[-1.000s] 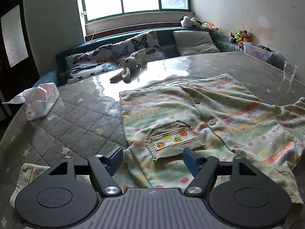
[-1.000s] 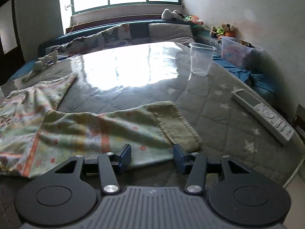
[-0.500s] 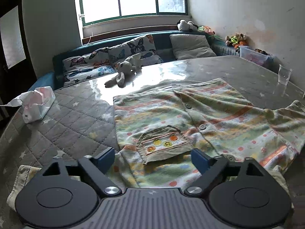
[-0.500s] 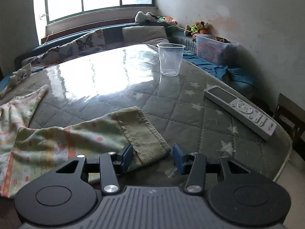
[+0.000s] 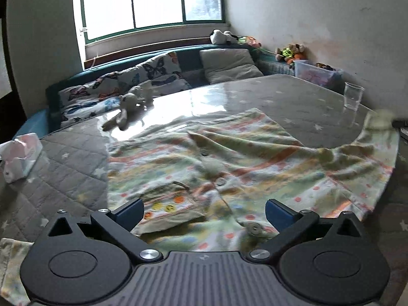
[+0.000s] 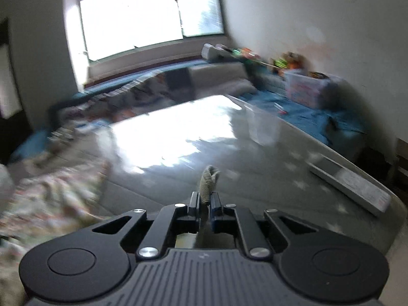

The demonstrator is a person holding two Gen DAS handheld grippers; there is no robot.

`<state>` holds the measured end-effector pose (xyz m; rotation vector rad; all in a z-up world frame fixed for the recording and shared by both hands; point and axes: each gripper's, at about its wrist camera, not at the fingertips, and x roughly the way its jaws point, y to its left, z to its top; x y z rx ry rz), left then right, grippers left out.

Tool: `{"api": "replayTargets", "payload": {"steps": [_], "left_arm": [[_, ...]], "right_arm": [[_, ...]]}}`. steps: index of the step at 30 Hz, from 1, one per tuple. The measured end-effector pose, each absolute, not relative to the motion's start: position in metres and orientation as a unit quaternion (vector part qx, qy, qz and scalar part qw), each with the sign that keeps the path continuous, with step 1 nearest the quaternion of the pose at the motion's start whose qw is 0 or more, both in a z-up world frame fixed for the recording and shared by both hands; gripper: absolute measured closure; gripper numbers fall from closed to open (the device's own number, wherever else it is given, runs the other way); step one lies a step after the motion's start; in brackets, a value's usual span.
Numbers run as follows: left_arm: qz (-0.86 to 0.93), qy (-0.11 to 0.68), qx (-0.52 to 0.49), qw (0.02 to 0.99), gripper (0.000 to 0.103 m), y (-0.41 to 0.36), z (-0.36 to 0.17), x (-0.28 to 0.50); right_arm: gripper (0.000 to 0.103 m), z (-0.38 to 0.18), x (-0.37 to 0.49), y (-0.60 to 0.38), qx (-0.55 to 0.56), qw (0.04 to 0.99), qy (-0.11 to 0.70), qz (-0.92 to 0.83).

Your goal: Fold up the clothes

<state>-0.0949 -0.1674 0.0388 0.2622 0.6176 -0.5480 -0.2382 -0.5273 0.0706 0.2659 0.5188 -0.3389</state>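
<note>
A striped, dotted child's cardigan (image 5: 229, 158) with buttons and a chest pocket lies spread on the quilted table. My left gripper (image 5: 204, 211) is wide open just above its lower part, with the pocket between the fingers. My right gripper (image 6: 204, 204) is shut on the ribbed sleeve cuff (image 6: 207, 181) and holds it lifted off the table. In the left wrist view the raised sleeve (image 5: 377, 127) stretches up at the far right. The rest of the cardigan (image 6: 51, 191) shows blurred at the left of the right wrist view.
A clear plastic cup (image 5: 353, 99) and a remote control (image 6: 349, 183) are on the table's right side. A plush toy (image 5: 127, 107) lies at the back and a tissue pack (image 5: 19, 158) at the left. A sofa with cushions (image 5: 224, 66) lies beyond.
My right gripper has shut on the sleeve cuff and lifted it, moving fast. My left gripper has opened wider and pulled back slightly over the cardigan.
</note>
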Motion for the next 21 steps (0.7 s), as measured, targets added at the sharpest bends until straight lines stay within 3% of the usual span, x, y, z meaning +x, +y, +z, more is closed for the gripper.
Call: {"api": "replayTargets", "payload": {"steps": [9,21], "left_arm": [[-0.245,0.301,0.105,0.916,0.000,-0.146,0.039,-0.097],[-0.176,0.307,0.049,0.934,0.000,-0.090,0.040,-0.094]], "right_arm": [[0.096,0.129,-0.190,-0.449,0.097,0.972,0.214,-0.004],[0.096,0.123,-0.118,-0.330,0.033,0.956,0.245,0.158]]}}
